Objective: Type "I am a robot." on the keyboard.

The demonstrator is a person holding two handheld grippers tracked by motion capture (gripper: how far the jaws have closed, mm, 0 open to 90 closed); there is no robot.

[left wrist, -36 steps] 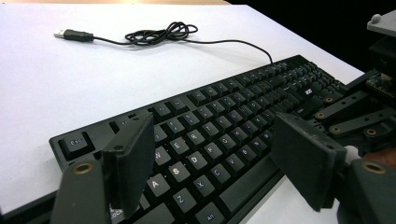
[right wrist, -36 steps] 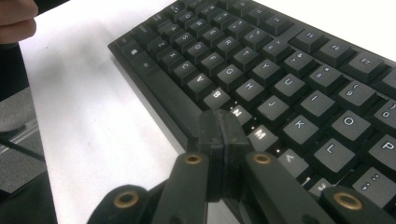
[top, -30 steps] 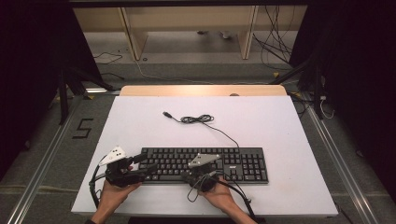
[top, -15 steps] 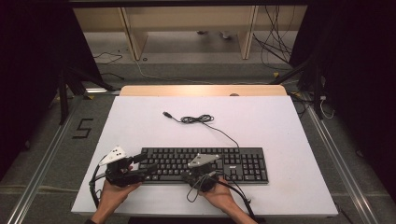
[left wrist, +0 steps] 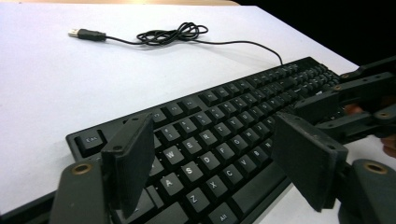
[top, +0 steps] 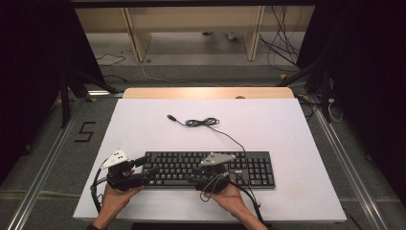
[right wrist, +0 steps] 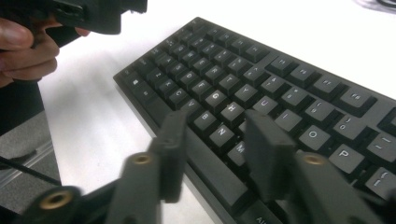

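A black keyboard (top: 210, 169) with white-lettered keys is lying on a white bench (top: 287, 139) that is showing a pale wood strip along its far edge. Its black cable (top: 203, 122) is ending in a silver-tipped plug (left wrist: 74, 33). Both tools, left (top: 143, 165) and right (top: 201, 173), are showing black jaws, brass-coloured pivots and light grey top plates.

Left gripper (top: 143, 165) and right gripper (top: 198, 173), black linkage bodies, flat rectangular black jaw pads, brass-coloured pivot bushings, grey three-cornered top plates with dark dots, black cables trailing off, forearms bare, no sleeves visible
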